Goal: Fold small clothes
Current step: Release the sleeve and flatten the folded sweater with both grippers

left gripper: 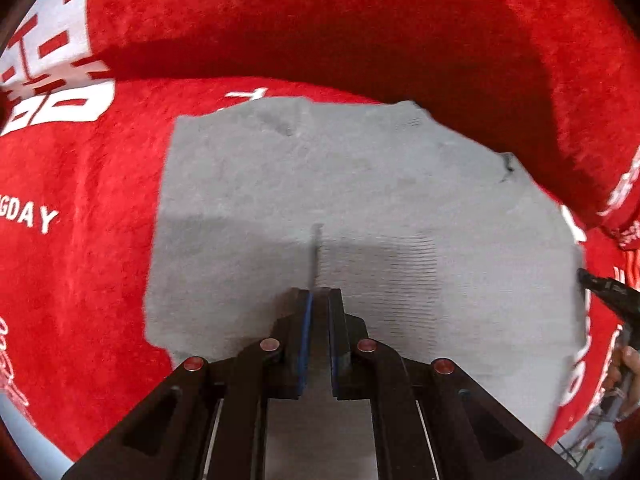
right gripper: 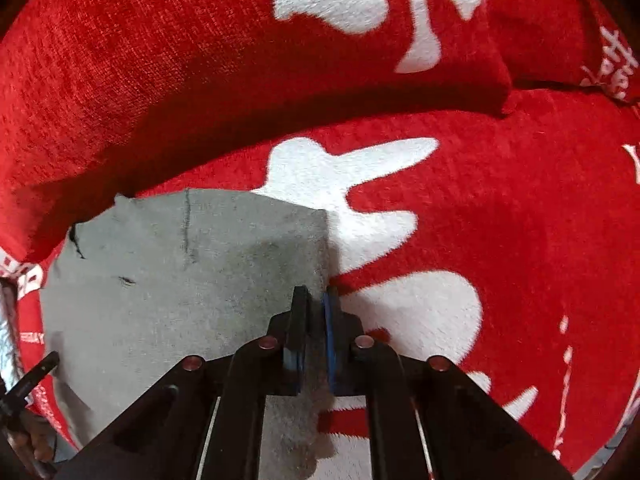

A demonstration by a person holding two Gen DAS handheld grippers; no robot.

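On the red blanket [left gripper: 100, 200], against its rear fold, lies the grey cloth [left gripper: 360, 184]. Left gripper [left gripper: 319, 292] pinches a ridge; right gripper [right gripper: 316, 292] clasps its edge. Fold under way, apparently; next, carry edges across evenly.

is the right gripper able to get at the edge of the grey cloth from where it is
Probably yes: the right gripper already sits at the grey cloth's right edge on the red blanket, jaws nearly closed around it, nothing in between.
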